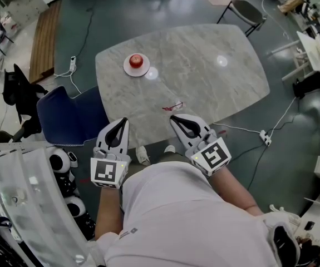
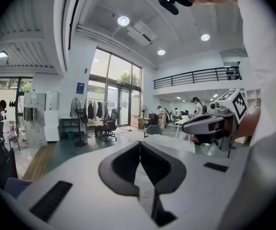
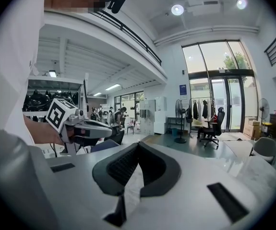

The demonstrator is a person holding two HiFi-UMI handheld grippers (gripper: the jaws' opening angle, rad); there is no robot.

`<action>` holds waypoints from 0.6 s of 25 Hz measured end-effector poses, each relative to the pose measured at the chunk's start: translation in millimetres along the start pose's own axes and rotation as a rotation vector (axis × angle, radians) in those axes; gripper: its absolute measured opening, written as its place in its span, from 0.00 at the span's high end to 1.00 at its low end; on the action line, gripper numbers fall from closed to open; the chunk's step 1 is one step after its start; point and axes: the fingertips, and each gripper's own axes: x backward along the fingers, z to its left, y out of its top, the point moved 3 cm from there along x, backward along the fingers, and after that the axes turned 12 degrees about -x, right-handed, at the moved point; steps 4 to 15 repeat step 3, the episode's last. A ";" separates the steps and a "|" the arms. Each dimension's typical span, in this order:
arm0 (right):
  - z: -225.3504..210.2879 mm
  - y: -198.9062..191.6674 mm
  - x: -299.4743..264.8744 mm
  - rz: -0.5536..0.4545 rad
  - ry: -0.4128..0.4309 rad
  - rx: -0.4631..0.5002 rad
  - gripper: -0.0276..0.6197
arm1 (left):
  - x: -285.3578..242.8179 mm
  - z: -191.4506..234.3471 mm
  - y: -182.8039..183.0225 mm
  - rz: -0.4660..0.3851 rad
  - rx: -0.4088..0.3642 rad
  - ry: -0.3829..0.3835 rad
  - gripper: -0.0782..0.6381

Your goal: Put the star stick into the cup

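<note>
Head view: our left gripper (image 1: 124,121) and right gripper (image 1: 173,117) hang empty, fingers closed, short of the table (image 1: 204,88). The likely star stick (image 1: 173,105) lies flat near its edge; so thin, it may skid when pinched. We see no cup.

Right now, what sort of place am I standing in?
Probably a large open-plan office or lab hall, not a home. It has a tall glass entrance, a railed upper gallery, a swivel office chair, and a big meeting-style table with a power strip on the floor beside it.
</note>
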 end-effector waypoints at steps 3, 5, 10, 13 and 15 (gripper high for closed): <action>-0.5 0.8 1.8 -0.001 -0.004 0.003 0.94 | -0.2 -0.1 -0.3 0.004 -0.002 -0.003 0.88; -0.5 0.8 1.8 -0.001 -0.004 0.003 0.94 | -0.2 -0.1 -0.3 0.004 -0.002 -0.003 0.88; -0.5 0.8 1.8 -0.001 -0.004 0.003 0.94 | -0.2 -0.1 -0.3 0.004 -0.002 -0.003 0.88; -0.5 0.8 1.8 -0.001 -0.004 0.003 0.94 | -0.2 -0.1 -0.3 0.004 -0.002 -0.003 0.88; -0.5 0.8 1.8 -0.001 -0.004 0.003 0.94 | -0.2 -0.1 -0.3 0.004 -0.002 -0.003 0.88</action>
